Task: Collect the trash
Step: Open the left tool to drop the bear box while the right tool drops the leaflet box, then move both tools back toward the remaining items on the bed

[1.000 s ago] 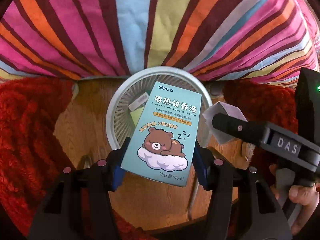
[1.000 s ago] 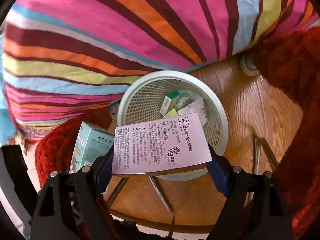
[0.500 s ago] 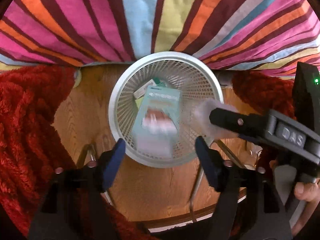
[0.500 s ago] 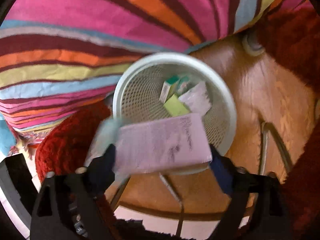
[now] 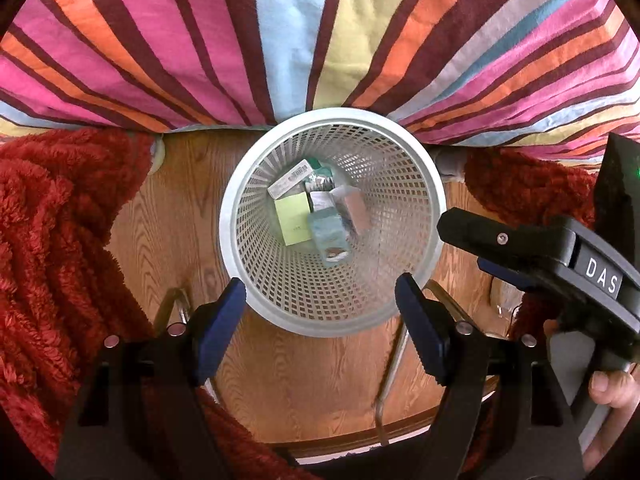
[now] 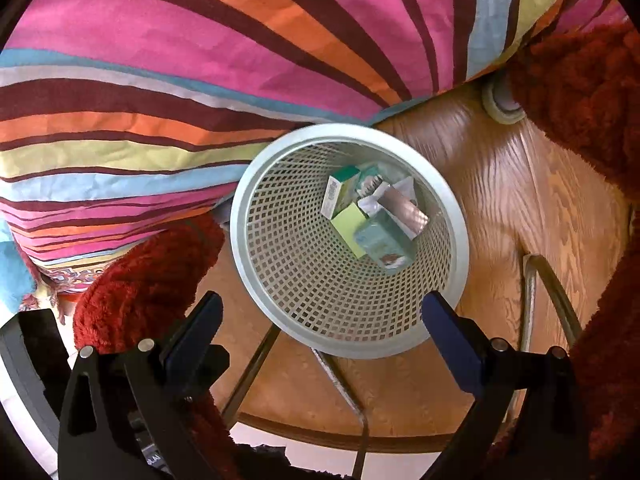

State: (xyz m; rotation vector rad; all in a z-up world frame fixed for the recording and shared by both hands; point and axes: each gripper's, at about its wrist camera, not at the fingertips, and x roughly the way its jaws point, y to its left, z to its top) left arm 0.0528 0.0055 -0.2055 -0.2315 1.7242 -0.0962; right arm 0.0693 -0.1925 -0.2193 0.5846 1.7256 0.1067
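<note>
Now, position of the trash: the teal carton (image 5: pixel 330 236) and the pale lilac carton (image 5: pixel 354 212) lay at the bottom of the white mesh basket (image 5: pixel 240 184), on top of a lime-green box (image 5: pixel 292 220) and a white-and-green box (image 5: pixel 290 178).
Left gripper (image 5: pixel 320 304): jaws spread and empty, having just been opening, with nothing between the blue pads (image 5: pixel 218 326).
Right gripper (image 6: pixel 320 322): jaws spread as wide as they go, having just opened, and likewise empty.
Key relation: both grippers hung above the near rim of the basket and pointed steeply down into it, so the dropped cartons lay ahead of and below the fingertips, well apart from them.
Long axis: the teal carton lay with its length running from the basket's middle toward the near wall, tilted against the other boxes.
Nearer hand: I could not tell; both sat about equally close to the rim, the right one seen at the edge of the left wrist view, held by a hand (image 5: pixel 612 392).
Next move, as a judgement: nothing more needed placing here; both hands would have to lift clear and look elsewhere for trash.
Writing: "DAS" showed on a white tag (image 5: pixel 600 278) on the right gripper. The printing on the cartons was too blurred to read.
Surroundings: striped bedding (image 5: pixel 320 32) behind the basket, red fleece (image 5: pixel 52 248) to each side, wood floor (image 5: pixel 312 376) beneath.
</note>
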